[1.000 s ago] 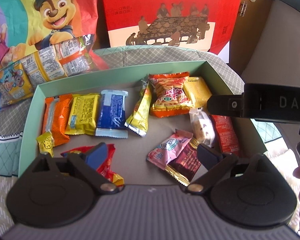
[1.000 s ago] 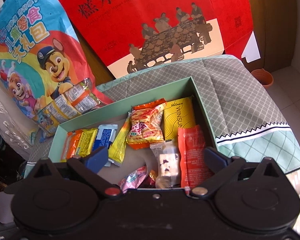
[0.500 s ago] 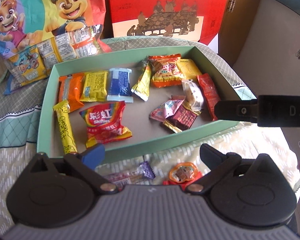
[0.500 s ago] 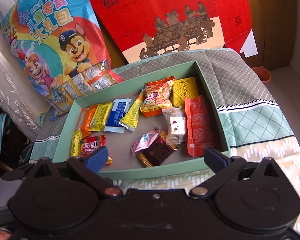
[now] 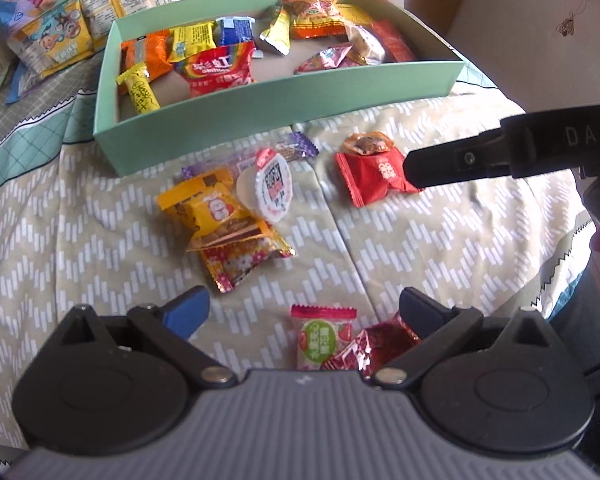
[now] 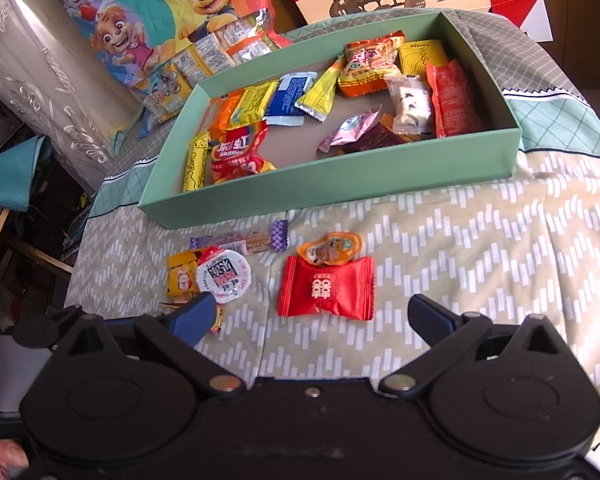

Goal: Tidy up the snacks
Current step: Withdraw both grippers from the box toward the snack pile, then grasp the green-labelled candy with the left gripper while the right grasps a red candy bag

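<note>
Now both claws stand wide and hold nothing: the left claw [image 5: 302, 306] hangs above a green-labelled candy [image 5: 323, 340], the right claw [image 6: 310, 314] just short of the red packet [image 6: 327, 289]. Since a second ago both have drawn back from over the green box [image 6: 340, 184], bringing the loose snacks on the patterned cloth [image 6: 480, 248] into view. Bare cloth lies right of the red packet.

A shallow green box [image 6: 380, 176] holds about a dozen wrapped snacks. In front of it on the cloth lie loose ones, among them a red packet [image 6: 326, 292] and a round sealed cup [image 6: 223, 280].
</note>
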Demonstrator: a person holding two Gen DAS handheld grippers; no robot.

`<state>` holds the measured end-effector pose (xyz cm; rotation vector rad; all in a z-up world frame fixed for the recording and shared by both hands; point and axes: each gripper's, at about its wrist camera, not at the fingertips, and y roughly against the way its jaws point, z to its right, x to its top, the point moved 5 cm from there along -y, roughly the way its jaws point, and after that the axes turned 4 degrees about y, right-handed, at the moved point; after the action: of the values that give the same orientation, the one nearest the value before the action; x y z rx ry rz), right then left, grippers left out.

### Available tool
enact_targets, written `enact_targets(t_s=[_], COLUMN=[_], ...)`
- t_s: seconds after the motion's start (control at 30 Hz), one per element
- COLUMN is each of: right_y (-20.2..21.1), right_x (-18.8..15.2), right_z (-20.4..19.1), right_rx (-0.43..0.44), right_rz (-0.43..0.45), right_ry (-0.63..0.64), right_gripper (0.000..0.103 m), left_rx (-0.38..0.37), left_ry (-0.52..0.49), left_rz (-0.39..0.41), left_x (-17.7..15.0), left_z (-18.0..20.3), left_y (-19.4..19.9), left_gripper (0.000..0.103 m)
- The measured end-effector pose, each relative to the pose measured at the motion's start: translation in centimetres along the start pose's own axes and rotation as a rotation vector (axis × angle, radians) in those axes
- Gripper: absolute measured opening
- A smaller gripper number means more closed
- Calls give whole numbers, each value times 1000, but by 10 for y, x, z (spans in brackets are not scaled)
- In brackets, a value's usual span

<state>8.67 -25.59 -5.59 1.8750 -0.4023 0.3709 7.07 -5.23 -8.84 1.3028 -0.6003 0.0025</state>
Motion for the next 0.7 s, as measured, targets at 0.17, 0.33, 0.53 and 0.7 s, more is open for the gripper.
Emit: enact_targets(t_s=[0.17, 0.33, 0.53, 0.7], right_y=[-3, -3, -6, -9], right_x=[-19, -36, -44, -42], right_z=[-14, -16, -9, -12], right_rx=[49, 65, 67, 71], right_rz=[-45, -84, -104, -98], right_ry=[-1, 13, -17, -9], right_gripper=[96, 61, 54, 54], left_rx=[-44, -23, 21, 41], left_ry=[-102, -175, -132, -21], left_rz=[-39, -66, -8, 64], left_x=[-24, -44, -41, -20], left_z=[18, 34, 32, 18], left_y=[1, -9, -14, -21], left_gripper=[103, 97, 40, 31])
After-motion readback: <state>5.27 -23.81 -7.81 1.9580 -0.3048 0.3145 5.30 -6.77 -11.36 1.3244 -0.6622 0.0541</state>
